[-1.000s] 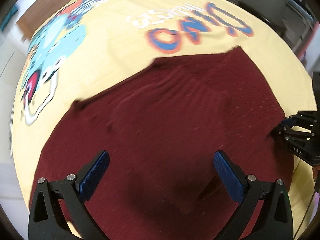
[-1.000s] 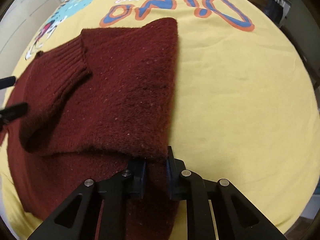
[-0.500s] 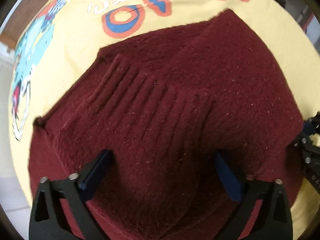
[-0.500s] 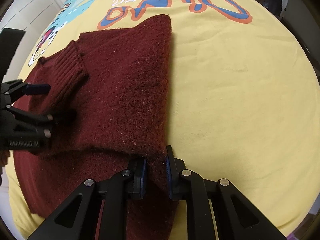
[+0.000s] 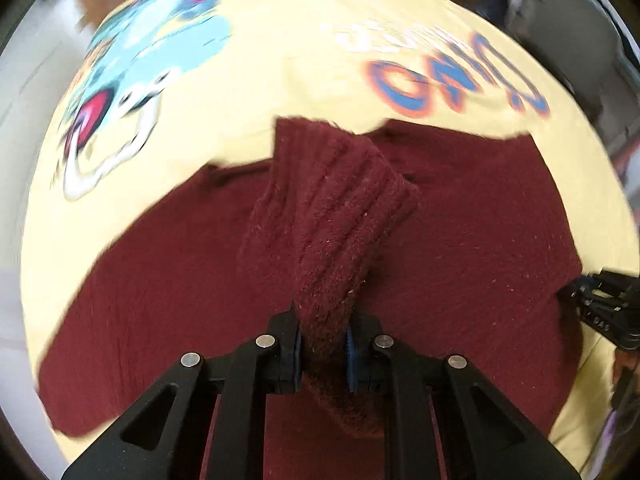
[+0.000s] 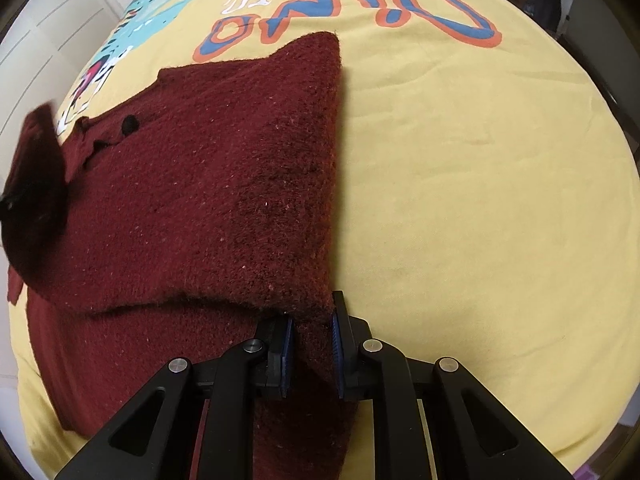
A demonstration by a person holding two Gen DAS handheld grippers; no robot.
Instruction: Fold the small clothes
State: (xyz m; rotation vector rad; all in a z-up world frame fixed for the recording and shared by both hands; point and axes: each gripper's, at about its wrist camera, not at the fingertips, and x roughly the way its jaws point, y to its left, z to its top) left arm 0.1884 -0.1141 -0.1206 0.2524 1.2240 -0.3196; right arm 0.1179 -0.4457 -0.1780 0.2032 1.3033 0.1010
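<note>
A dark red knitted sweater (image 6: pixel 208 184) lies partly folded on a yellow printed sheet (image 6: pixel 460 184). My left gripper (image 5: pixel 323 350) is shut on the sweater's ribbed sleeve cuff (image 5: pixel 332 216) and holds it lifted above the sweater body (image 5: pixel 472 232). In the right wrist view the lifted cuff (image 6: pixel 36 184) shows at the far left. My right gripper (image 6: pixel 311 354) is shut on the folded right edge of the sweater near its lower corner. It also shows at the right edge of the left wrist view (image 5: pixel 600 308).
The sheet carries a blue and orange "DINO" print (image 6: pixel 352 12) and a light blue cartoon figure (image 5: pixel 160 52) beyond the sweater. Bare yellow sheet lies to the right of the sweater. White cupboards (image 6: pixel 44 20) stand at the far left.
My left gripper was open over the sweater; it has shut on the ribbed cuff and lifted it up and back. My right gripper has stayed shut on the folded edge.
</note>
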